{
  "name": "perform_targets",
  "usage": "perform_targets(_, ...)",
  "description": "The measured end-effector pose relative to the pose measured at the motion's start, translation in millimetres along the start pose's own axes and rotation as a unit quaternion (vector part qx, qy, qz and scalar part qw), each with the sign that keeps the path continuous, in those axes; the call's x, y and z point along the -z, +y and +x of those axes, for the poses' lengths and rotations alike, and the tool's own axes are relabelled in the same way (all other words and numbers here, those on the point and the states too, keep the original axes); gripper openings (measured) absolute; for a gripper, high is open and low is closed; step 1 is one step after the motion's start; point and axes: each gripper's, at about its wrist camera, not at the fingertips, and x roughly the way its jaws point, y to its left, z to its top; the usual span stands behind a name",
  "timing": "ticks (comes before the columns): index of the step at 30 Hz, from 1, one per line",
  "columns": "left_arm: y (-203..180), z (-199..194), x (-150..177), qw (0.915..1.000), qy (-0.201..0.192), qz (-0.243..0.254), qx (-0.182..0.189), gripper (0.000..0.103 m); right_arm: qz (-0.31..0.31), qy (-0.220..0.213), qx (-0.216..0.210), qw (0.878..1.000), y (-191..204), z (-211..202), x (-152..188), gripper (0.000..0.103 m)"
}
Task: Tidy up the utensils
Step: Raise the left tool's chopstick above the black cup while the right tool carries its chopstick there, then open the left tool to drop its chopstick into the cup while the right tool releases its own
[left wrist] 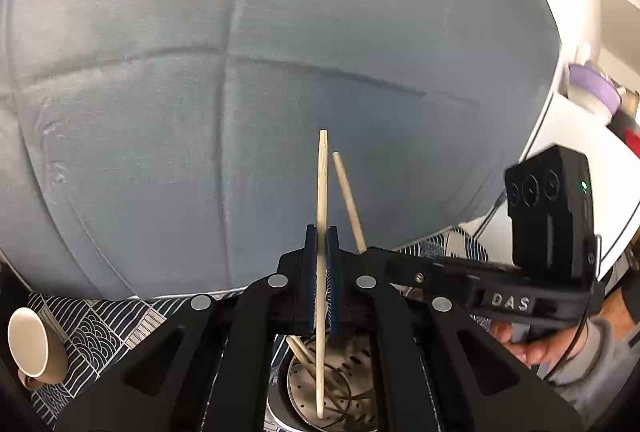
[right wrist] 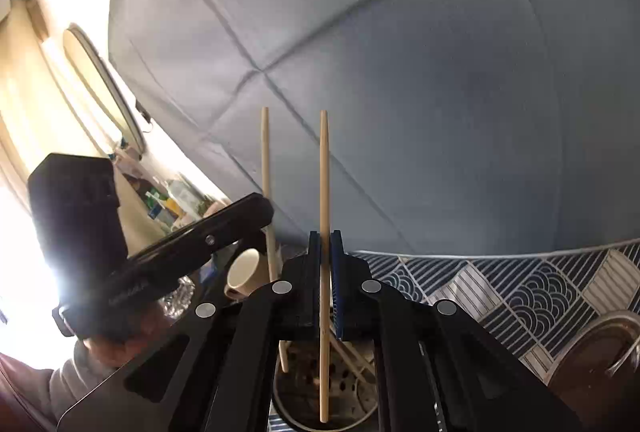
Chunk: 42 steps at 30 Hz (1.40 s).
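My left gripper (left wrist: 322,232) is shut on a pale wooden chopstick (left wrist: 322,171) that stands nearly upright. Its lower end hangs inside a perforated metal utensil holder (left wrist: 344,392), where other chopsticks (left wrist: 300,356) lean. My right gripper (right wrist: 325,236) is shut on a second chopstick (right wrist: 324,171), also upright, with its lower end over the same holder (right wrist: 356,396). Each gripper shows in the other's view: the right gripper (left wrist: 374,252) comes in from the right with its chopstick (left wrist: 347,197), and the left gripper (right wrist: 258,209) comes in from the left with its chopstick (right wrist: 265,159).
A beige cup (left wrist: 30,344) lies on its side on the patterned tablecloth (left wrist: 100,328) to the left, also seen as the cup (right wrist: 245,272). A metal pot (right wrist: 600,356) stands at the lower right. A blue-grey cushioned backrest (left wrist: 280,71) rises close behind the table.
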Motion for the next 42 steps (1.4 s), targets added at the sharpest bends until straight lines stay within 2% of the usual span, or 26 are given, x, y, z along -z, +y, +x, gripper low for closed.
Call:
perform_targets(12, 13.6, 8.1, 25.0, 0.9992, 0.029, -0.026, -0.003, 0.005, -0.014, 0.035, 0.019, 0.999, -5.1, 7.1, 25.3, 0.006)
perform_targets(23, 17.4, -20.6, 26.6, 0.9985, 0.021, -0.049, -0.012, 0.005, -0.022, 0.017, 0.026, 0.999, 13.9, -20.7, 24.9, 0.009)
perform_targets(26, 18.6, -30.4, 29.1, 0.9982, 0.022, -0.054, -0.015, 0.014, -0.026, 0.014, 0.032, 0.999, 20.8, -27.6, 25.6, 0.009)
perform_targets(27, 19.9, -34.7, 30.7, 0.9979, 0.021, -0.056, -0.024, 0.019, -0.027, 0.014, 0.033, 0.999, 23.1, -29.8, 26.3, 0.009)
perform_targets(31, 26.2, -45.5, 36.8, 0.9962, 0.025, -0.071, -0.042, 0.026, -0.039, 0.019, 0.046, 0.998, 33.5, -37.8, 30.1, 0.010)
perform_targets(32, 28.1, -49.3, 39.4, 0.9956, 0.027, -0.074, -0.051, 0.028, -0.041, 0.019, 0.049, 0.998, 35.6, -39.5, 31.1, 0.013)
perform_targets(33, 30.6, -52.0, 42.0, 0.9952, 0.027, -0.074, -0.057, 0.031, -0.043, 0.019, 0.054, 0.997, 38.0, -42.2, 32.7, 0.021)
perform_targets(34, 31.9, -55.4, 44.7, 0.9948, 0.028, -0.076, -0.062, 0.035, -0.044, 0.018, 0.056, 0.997, 40.5, -45.1, 34.5, 0.025)
perform_targets(35, 33.4, -58.2, 47.0, 0.9942, 0.031, -0.080, -0.065, 0.039, -0.046, 0.017, 0.058, 0.997, 42.2, -47.4, 35.4, 0.027)
perform_targets(37, 34.2, -63.0, 52.3, 0.9931, 0.036, -0.090, -0.067, 0.054, -0.053, 0.019, 0.062, 0.997, 46.3, -52.7, 38.7, 0.028)
perform_targets(39, 35.8, -67.4, 58.5, 0.9923, 0.041, -0.097, -0.065, 0.059, -0.058, 0.023, 0.068, 0.996, 49.6, -56.3, 42.5, 0.033)
perform_targets(40, 36.9, -68.7, 61.6, 0.9917, 0.044, -0.101, -0.066, 0.065, -0.062, 0.023, 0.073, 0.995, 51.2, -59.2, 45.4, 0.035)
perform_targets(42, 42.0, -71.6, 69.4, 0.9895, 0.052, -0.118, -0.065, 0.067, -0.064, 0.023, 0.080, 0.994, 52.0, -62.6, 49.7, 0.043)
